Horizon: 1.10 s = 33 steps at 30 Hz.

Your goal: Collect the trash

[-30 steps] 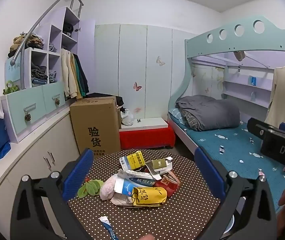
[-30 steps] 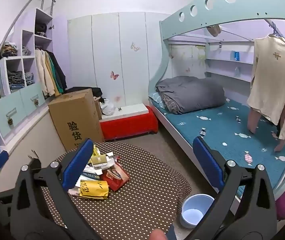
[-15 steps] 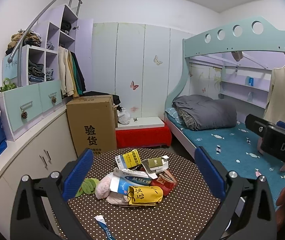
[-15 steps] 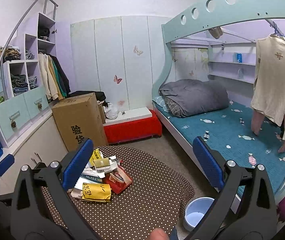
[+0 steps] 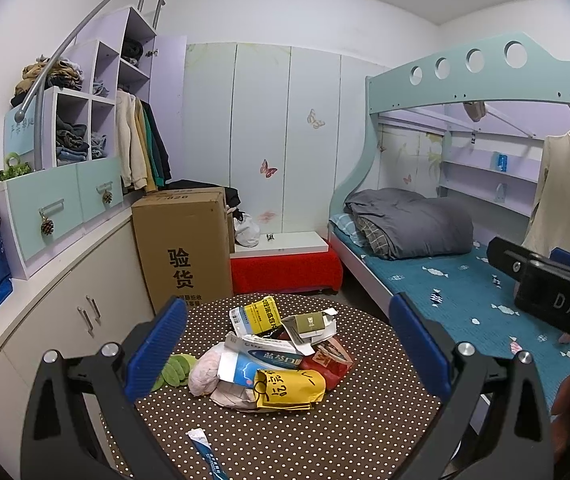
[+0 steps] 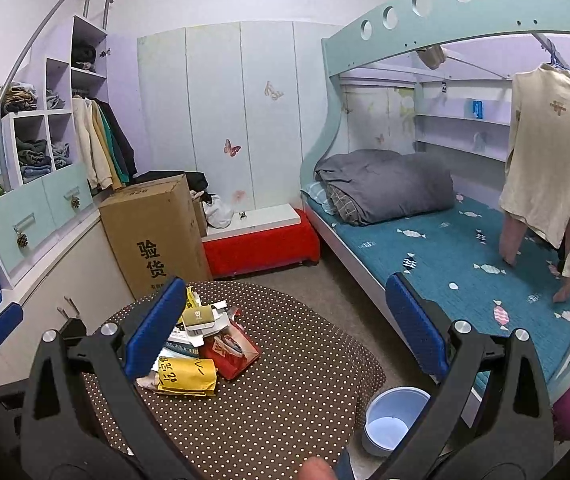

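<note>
Centrally on the round bench (image 5: pixel 349 432), whose brown cloth is dotted white, lies a loose heap of trash (image 5: pixel 273 360): flattened cardboard medicine cartons, a crumpled yellow paper bag (image 5: pixel 289 390) with handwriting, a glossy red packet (image 5: pixel 331 362), a soft pink wad (image 5: pixel 205 372) and some green leaves (image 5: pixel 175 368). One stray blue-and-white sachet (image 5: pixel 205 450) sits apart at the near edge. Left tool (image 5: pixel 285 348) and right tool (image 6: pixel 281 324) both hover above the bench with blue ribbed pads spread wide, gripping nothing; this raised, open pose suits a survey before a first pick. A pale blue plastic bucket (image 6: pixel 395 420) stands on the floor just beside the bench, probably placed there as the receptacle. Light, irregular wrappers may slip or shift when pinched.
</note>
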Each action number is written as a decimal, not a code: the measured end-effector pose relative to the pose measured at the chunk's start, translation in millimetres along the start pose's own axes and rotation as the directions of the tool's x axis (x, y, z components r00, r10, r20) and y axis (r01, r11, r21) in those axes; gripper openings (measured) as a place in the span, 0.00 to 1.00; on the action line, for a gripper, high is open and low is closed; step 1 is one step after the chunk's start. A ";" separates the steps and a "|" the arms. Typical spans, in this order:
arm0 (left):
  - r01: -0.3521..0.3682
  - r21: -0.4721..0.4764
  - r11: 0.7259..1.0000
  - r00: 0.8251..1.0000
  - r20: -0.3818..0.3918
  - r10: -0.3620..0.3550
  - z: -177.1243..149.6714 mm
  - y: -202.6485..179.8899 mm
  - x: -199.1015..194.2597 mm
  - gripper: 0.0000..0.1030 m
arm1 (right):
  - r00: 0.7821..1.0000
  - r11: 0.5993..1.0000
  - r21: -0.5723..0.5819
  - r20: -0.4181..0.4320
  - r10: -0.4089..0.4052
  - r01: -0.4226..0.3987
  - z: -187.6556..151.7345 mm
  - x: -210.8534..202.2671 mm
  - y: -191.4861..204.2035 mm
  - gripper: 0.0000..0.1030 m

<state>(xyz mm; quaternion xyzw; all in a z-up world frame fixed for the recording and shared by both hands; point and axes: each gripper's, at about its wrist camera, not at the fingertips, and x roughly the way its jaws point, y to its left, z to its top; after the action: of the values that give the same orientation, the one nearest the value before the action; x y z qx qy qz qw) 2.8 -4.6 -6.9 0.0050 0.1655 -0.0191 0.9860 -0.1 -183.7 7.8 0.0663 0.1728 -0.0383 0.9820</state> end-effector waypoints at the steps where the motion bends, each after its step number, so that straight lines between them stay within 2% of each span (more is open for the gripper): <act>1: 0.001 0.000 1.000 1.000 -0.001 -0.001 -0.8 -0.3 0.4 0.96 | 1.000 1.000 -0.001 -0.001 0.001 -0.001 -0.1 0.4 0.5 0.94; 10: -0.005 -0.009 1.000 1.000 -0.013 0.005 -11.7 -1.4 7.3 0.96 | 1.000 1.000 -0.005 -0.016 0.007 -0.007 -1.2 6.1 4.4 0.94; 11: -0.004 -0.015 1.000 1.000 -0.016 0.004 -1.4 10.0 4.8 0.96 | 1.000 1.000 -0.007 -0.018 0.008 -0.008 -2.0 6.8 5.0 0.94; 15: -0.015 -0.025 1.000 0.999 -0.030 0.014 -6.4 17.1 9.7 0.96 | 0.999 1.000 -0.016 -0.033 0.011 -0.012 -5.8 12.7 8.3 0.94; 23: -0.064 -0.030 0.997 0.991 -0.120 0.060 -35.5 36.5 30.6 0.96 | 0.991 0.999 -0.033 -0.131 0.027 -0.031 -25.9 46.4 11.5 0.94; 27: -0.106 -0.030 0.994 0.971 -0.218 0.097 -65.7 55.7 49.2 0.96 | 0.978 0.998 -0.037 -0.204 0.037 -0.045 -40.6 71.1 13.1 0.94; 33: -0.140 -0.026 0.990 0.927 -0.354 0.122 -114.2 77.9 73.6 0.96 | 0.948 0.996 -0.054 -0.315 0.054 -0.075 -70.1 108.4 23.2 0.94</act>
<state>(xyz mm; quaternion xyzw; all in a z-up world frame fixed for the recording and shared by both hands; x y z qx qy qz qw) 38.1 72.5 -138.6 -0.0055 0.3387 0.0521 0.9394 80.4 -156.4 -92.1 0.0452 0.3251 0.0105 0.9445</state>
